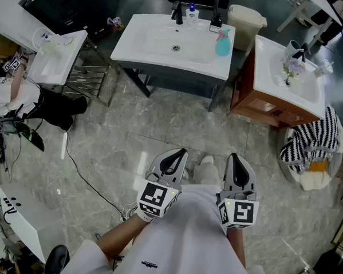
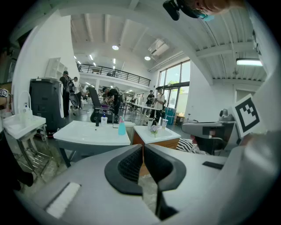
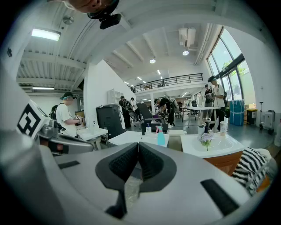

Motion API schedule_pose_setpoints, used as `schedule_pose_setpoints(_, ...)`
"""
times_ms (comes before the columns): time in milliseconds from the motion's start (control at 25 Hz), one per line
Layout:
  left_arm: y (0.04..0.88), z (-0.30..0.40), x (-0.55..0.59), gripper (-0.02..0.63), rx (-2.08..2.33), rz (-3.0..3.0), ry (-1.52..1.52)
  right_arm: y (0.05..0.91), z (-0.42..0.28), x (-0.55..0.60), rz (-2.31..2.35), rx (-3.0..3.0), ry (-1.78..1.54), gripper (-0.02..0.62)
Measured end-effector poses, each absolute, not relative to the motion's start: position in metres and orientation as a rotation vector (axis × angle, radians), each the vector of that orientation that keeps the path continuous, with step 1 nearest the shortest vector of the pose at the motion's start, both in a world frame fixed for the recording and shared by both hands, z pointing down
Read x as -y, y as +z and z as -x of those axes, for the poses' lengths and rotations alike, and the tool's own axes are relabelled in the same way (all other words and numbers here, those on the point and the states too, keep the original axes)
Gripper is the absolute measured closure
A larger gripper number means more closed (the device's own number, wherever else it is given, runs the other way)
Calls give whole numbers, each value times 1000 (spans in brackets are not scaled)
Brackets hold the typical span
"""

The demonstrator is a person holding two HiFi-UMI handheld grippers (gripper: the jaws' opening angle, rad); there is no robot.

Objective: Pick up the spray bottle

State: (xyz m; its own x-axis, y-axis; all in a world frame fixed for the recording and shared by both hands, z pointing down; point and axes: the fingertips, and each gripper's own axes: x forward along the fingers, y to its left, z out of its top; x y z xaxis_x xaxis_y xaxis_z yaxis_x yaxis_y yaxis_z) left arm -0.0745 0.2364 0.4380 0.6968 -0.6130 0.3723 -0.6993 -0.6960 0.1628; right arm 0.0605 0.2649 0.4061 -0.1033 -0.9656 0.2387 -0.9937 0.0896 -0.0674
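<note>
Standing off | left gripper (image 1: 178, 156), right gripper (image 1: 234, 159): fingers pressed closed, nothing held | spray bottle (image 1: 223, 43): distant, seemingly upright on sink table (image 1: 133, 39), far right corner | risk: unopened fingers topple it.

The spray bottle (image 1: 223, 43) is turquoise, at the right rear corner of a white washbasin (image 1: 149, 46); the floor (image 1: 159, 128) is grey and marbled. The cabinet (image 1: 260, 107) alongside is brown wood under a white top, and the cloth (image 1: 312, 139) by it is black-and-white striped. The left gripper (image 1: 180, 155) and right gripper (image 1: 234, 158) are grey with black linings and black-and-white square markers.
</note>
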Motion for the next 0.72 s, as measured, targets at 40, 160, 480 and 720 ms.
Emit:
schedule_pose_setpoints(40, 434, 76, -249, 595, 1048, -2612, 424, 404, -61, -275, -2005, 2218, 319, 589)
schedule_pose_setpoints(160, 425, 79, -282, 600, 1078, -2606, 427, 397, -65, -303, -1993, 2225, 316, 589)
schedule_pose_setpoints(480, 399, 55, -320, 601, 1092, -2605, 370, 375, -94, -347, -2025, 2223, 272, 589)
schedule_pose_setpoints(720, 394, 46, -327, 601, 1054, -2638, 348, 379, -97, -365, -2084, 2219, 295, 589)
